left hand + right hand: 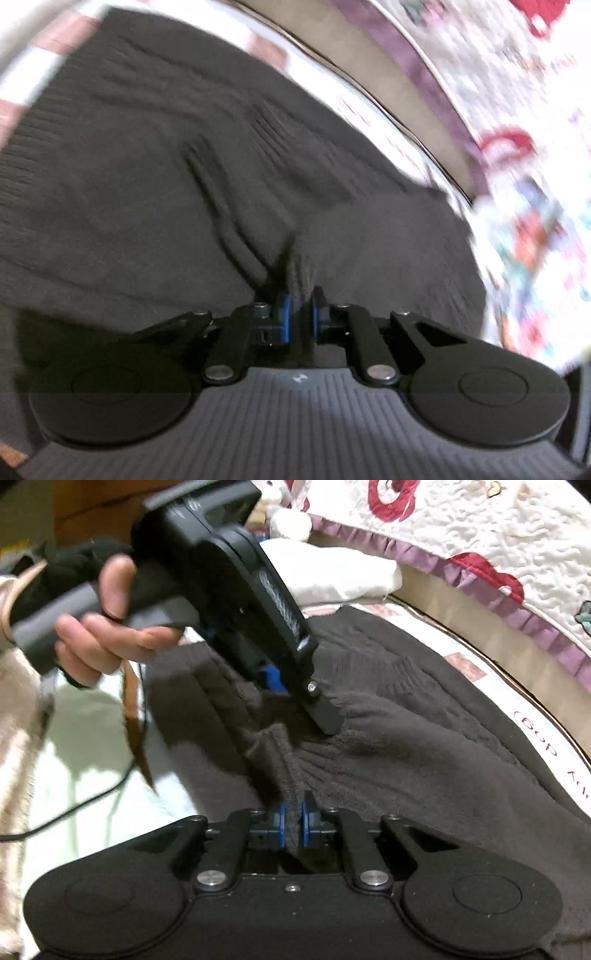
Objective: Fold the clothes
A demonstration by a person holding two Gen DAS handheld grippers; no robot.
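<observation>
The dark knit sweater (424, 738) lay spread on the bed, beside a floral quilt (498, 535). Both claws were pinching it: the right gripper (293, 829) held a ribbed fold between its blue pads, and the left gripper (300, 314) had bunched knit clamped the same way — the two bites sat close together. To my eye the risk was plain: such small nips of thick, stretchy knit could slip out on the lift, or drag the garment into a lopsided fold. I saw no baskets or bins anywhere — nothing to hold anything.
</observation>
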